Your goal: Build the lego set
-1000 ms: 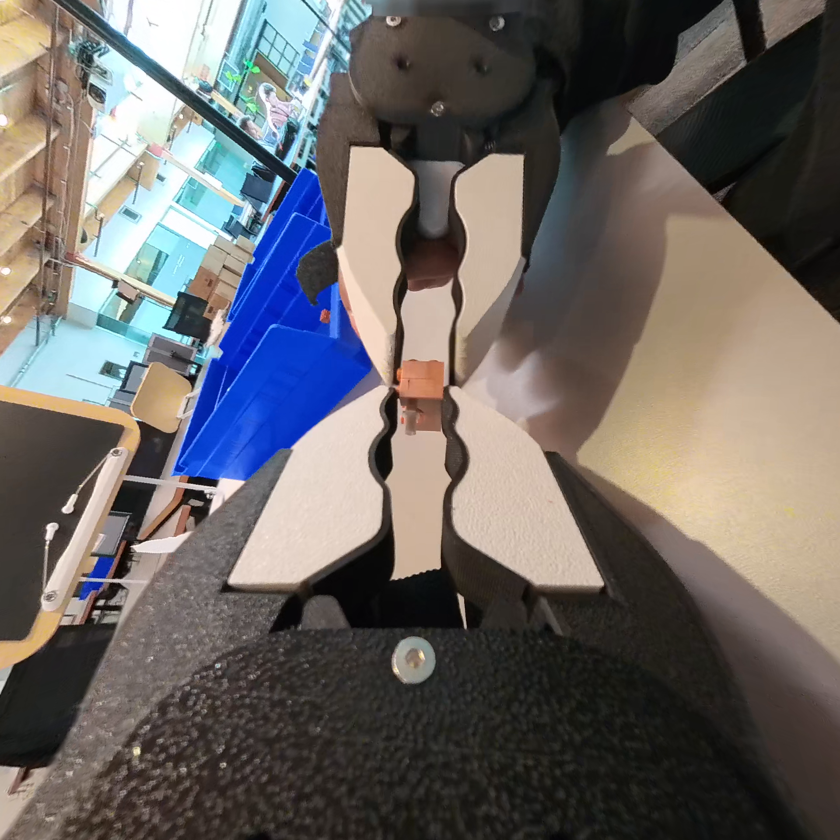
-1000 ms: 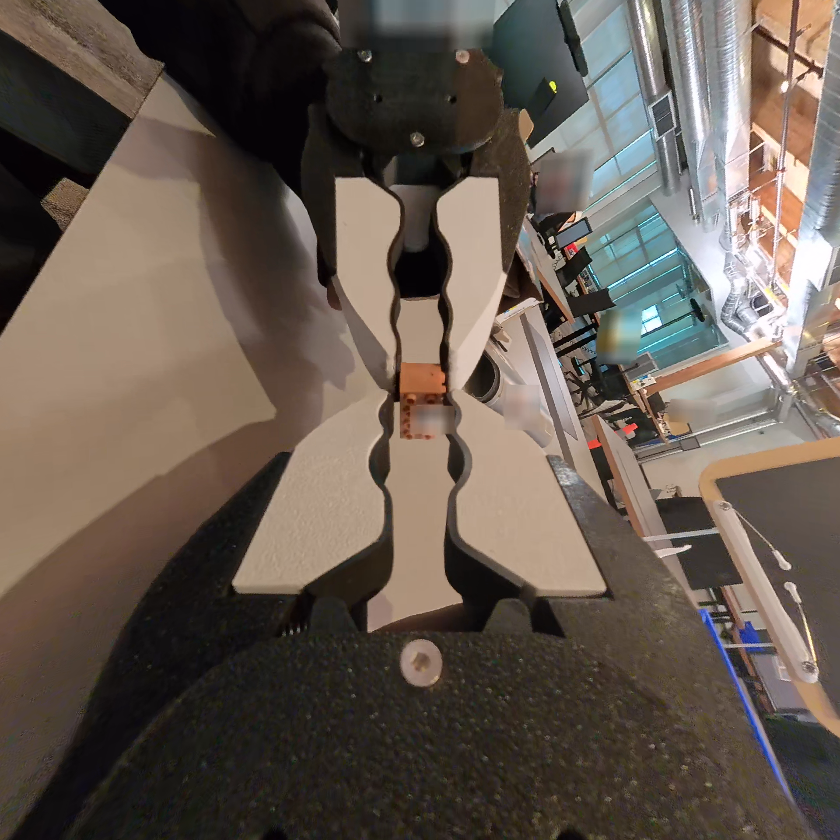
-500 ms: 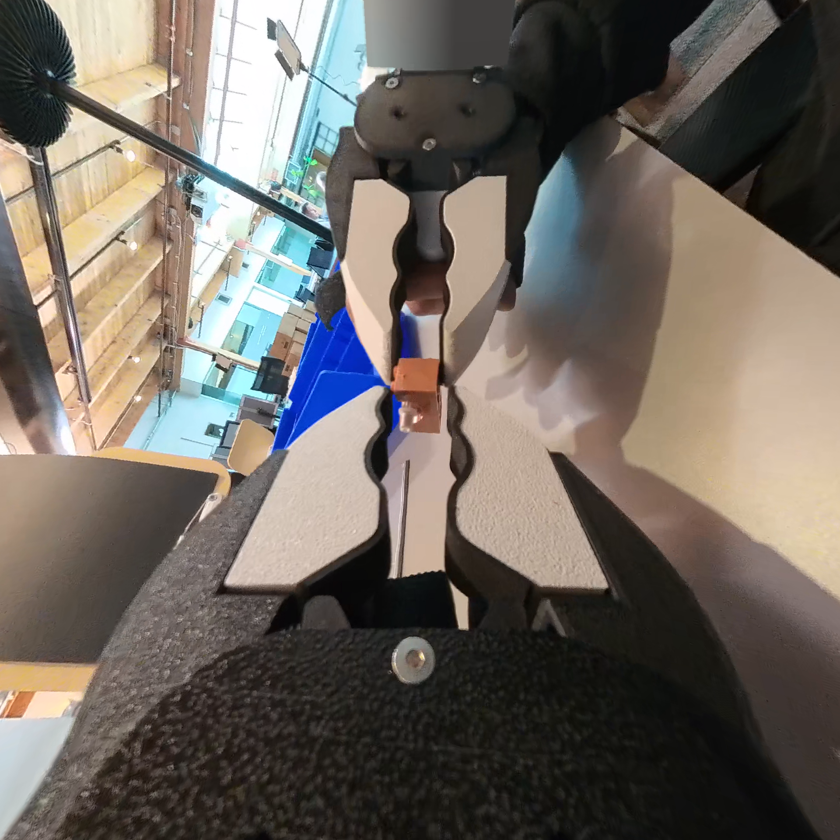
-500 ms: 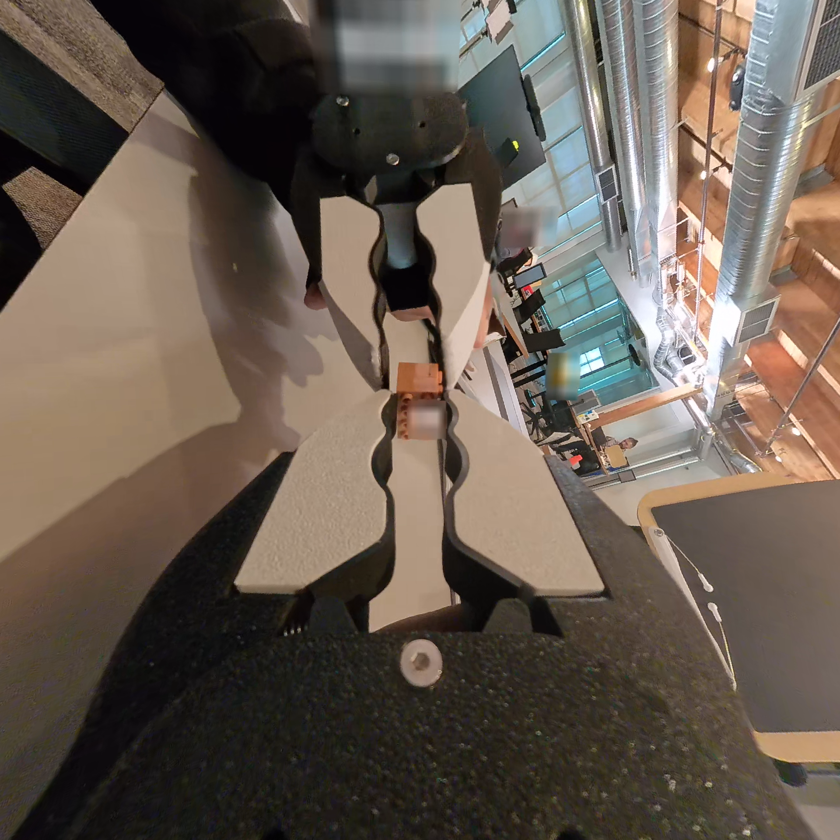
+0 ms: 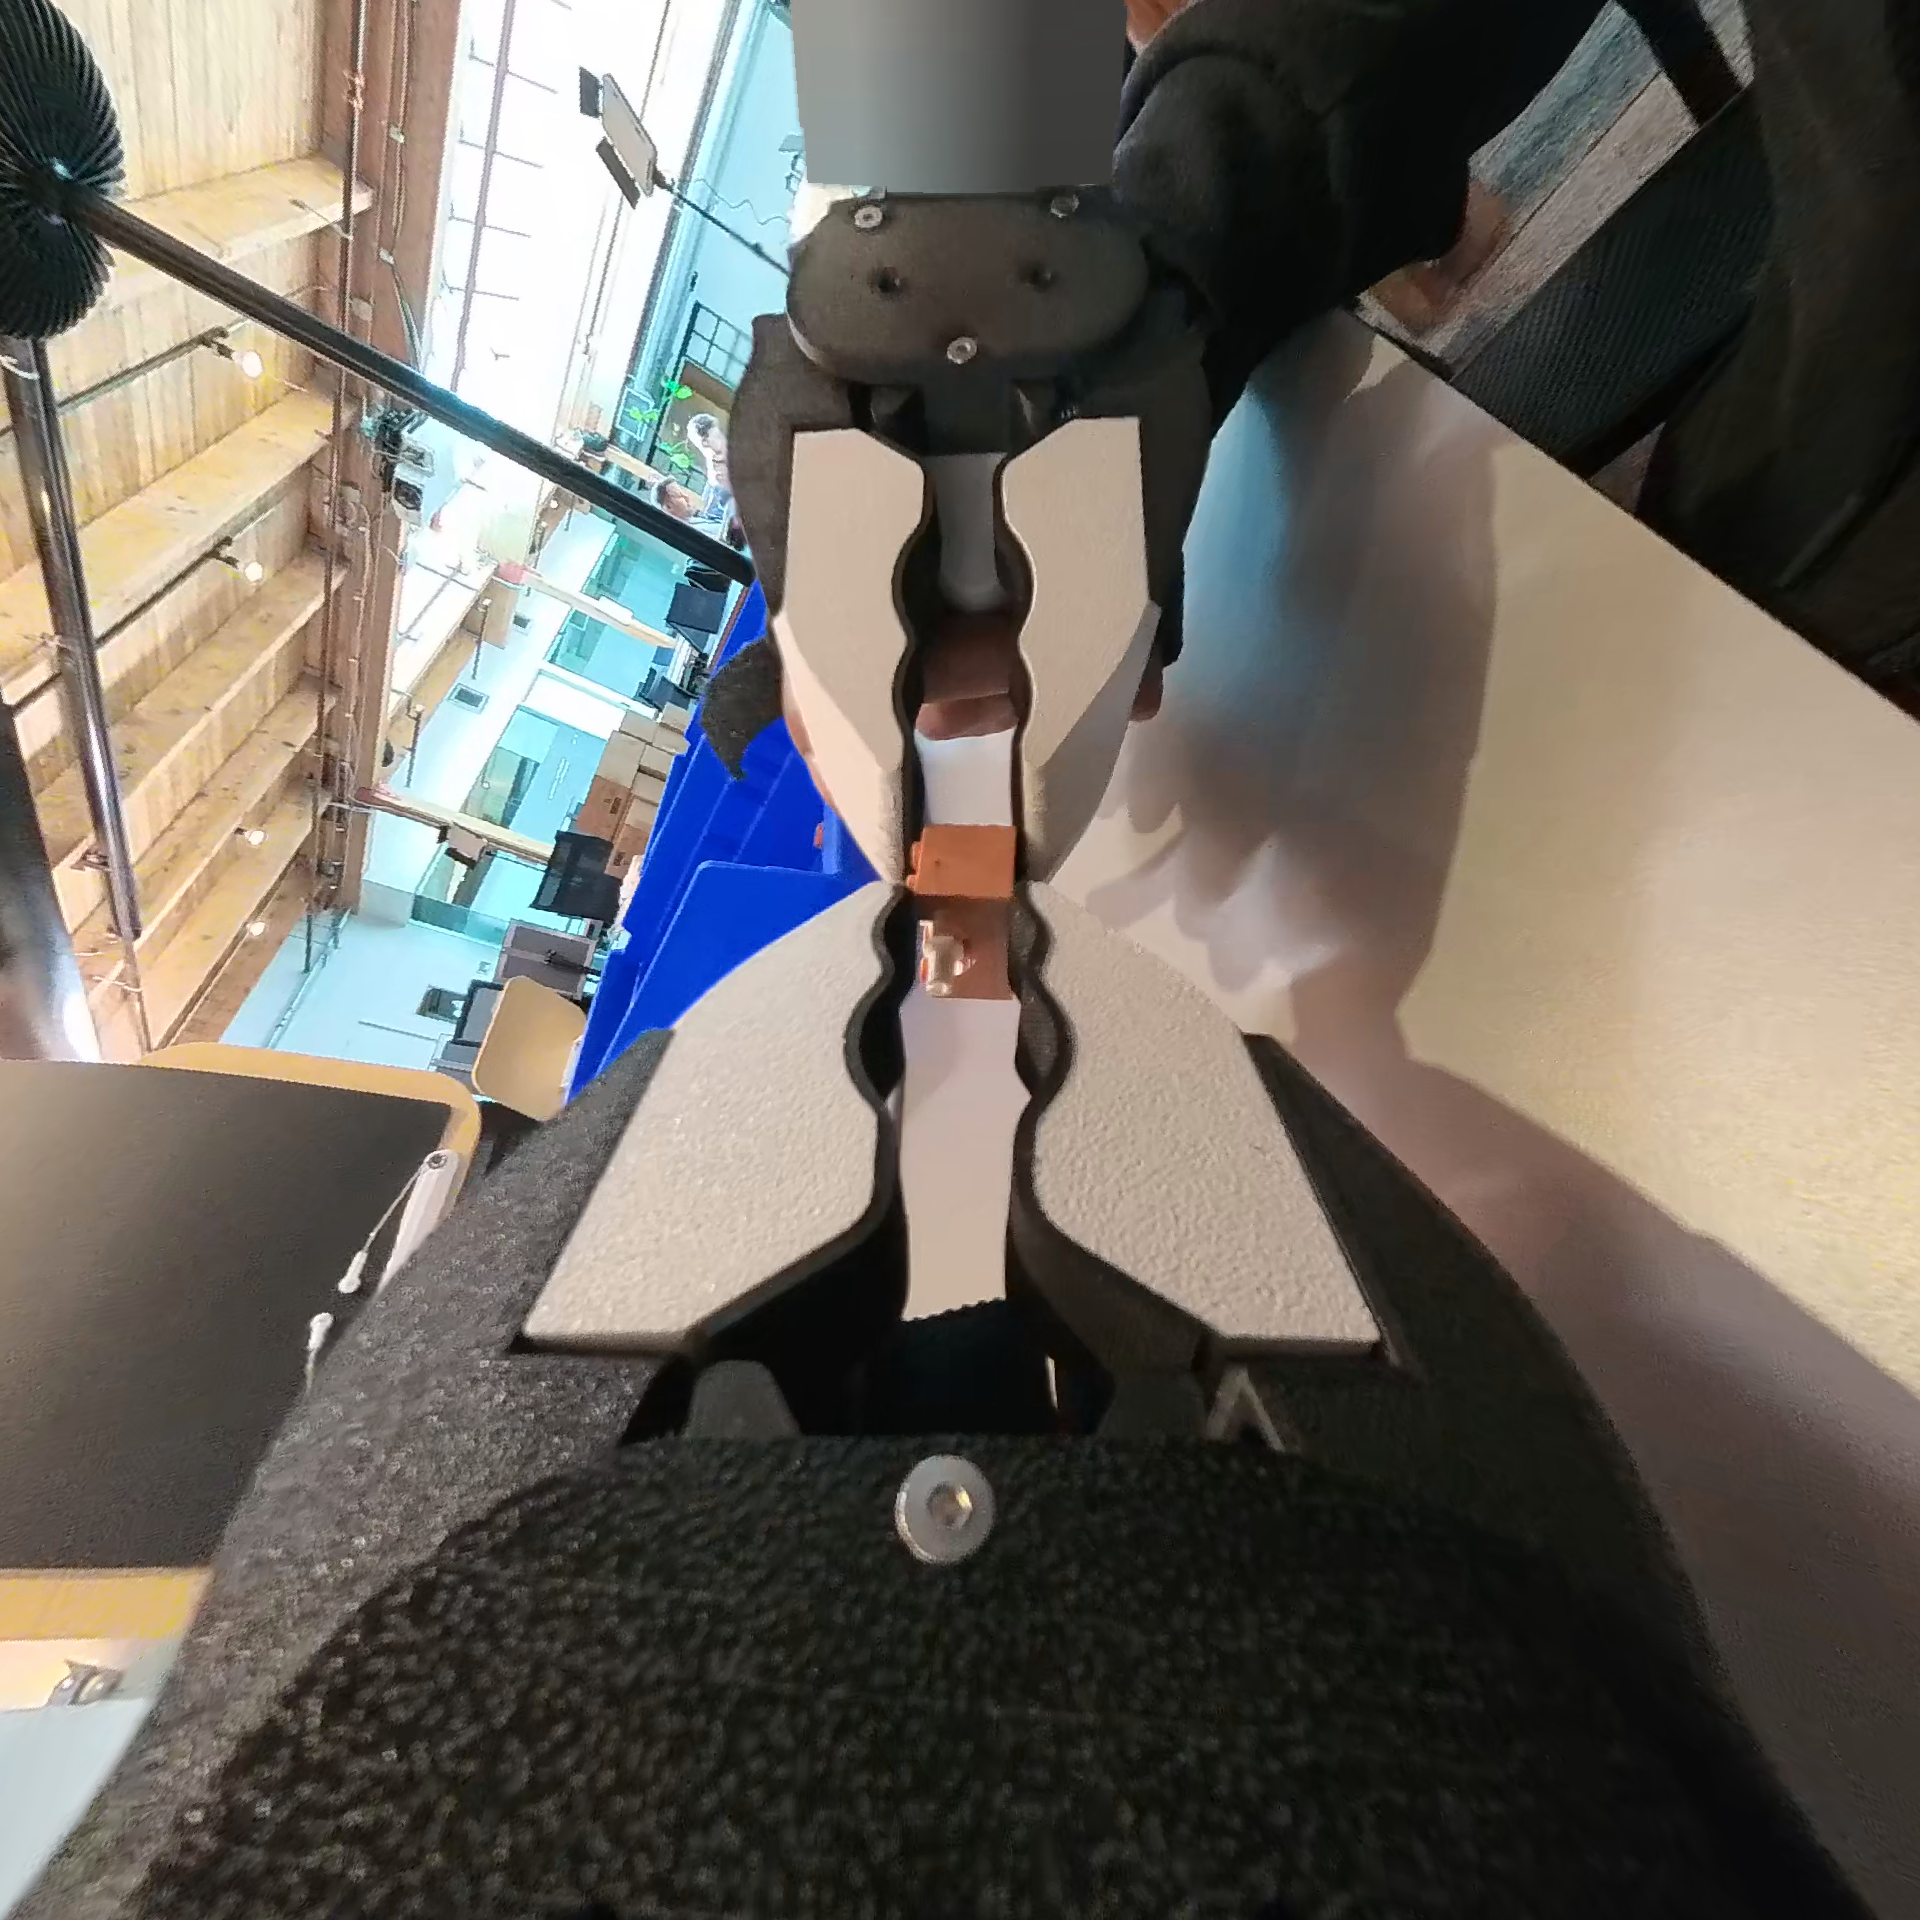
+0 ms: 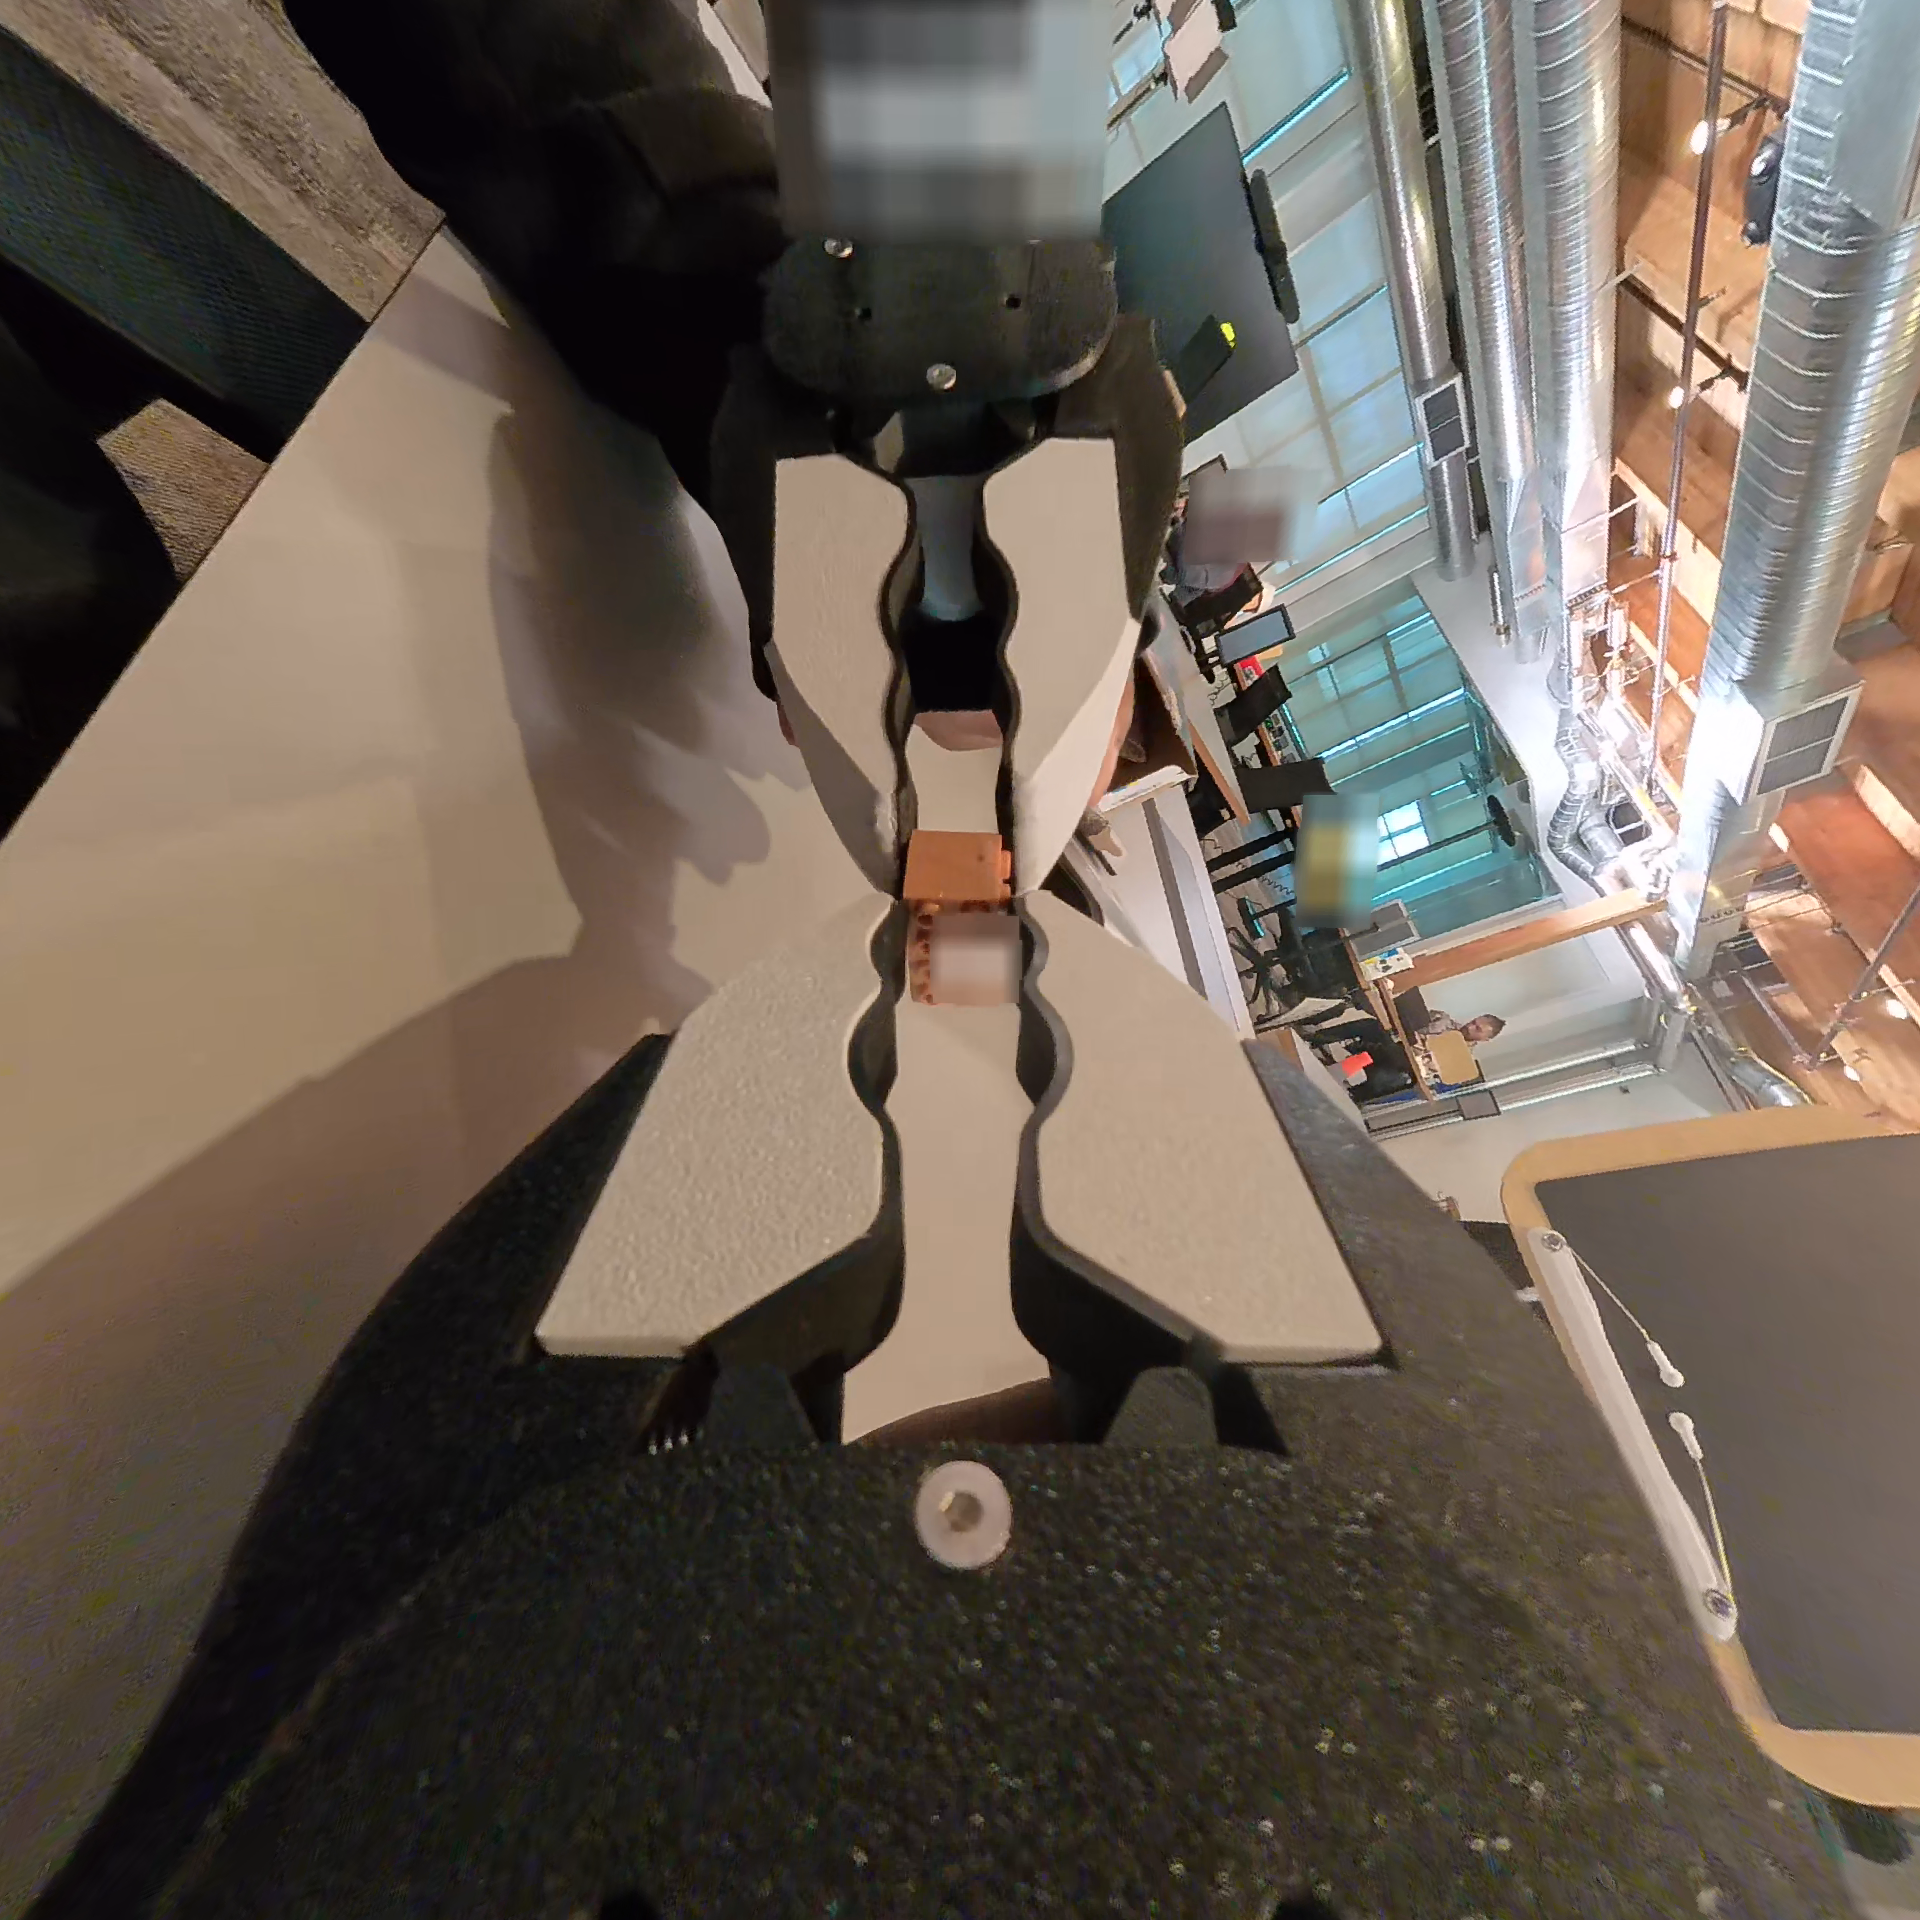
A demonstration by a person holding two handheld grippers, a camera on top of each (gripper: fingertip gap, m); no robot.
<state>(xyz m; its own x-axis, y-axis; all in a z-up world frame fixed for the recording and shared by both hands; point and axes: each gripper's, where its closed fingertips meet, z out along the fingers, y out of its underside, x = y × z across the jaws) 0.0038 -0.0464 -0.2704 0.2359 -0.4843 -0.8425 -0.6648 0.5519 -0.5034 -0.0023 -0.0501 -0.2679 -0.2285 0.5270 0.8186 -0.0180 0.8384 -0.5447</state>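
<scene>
Tip to tip, both grippers (image 5: 961, 940) (image 6: 956, 961) clamp orange blocks (image 5: 961, 862).

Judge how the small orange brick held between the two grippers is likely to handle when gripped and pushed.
The orange brick keeps square edges between the right gripper fingers, so it is probably stiff. Its small size suggests it is light. Flat faces should not roll, though smooth plastic might slip as the left gripper presses a second piece against it.

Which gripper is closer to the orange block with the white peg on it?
Left. The left gripper holds the orange block with the white peg between its fingertips; the right gripper faces it, holding a second orange block against it.
</scene>
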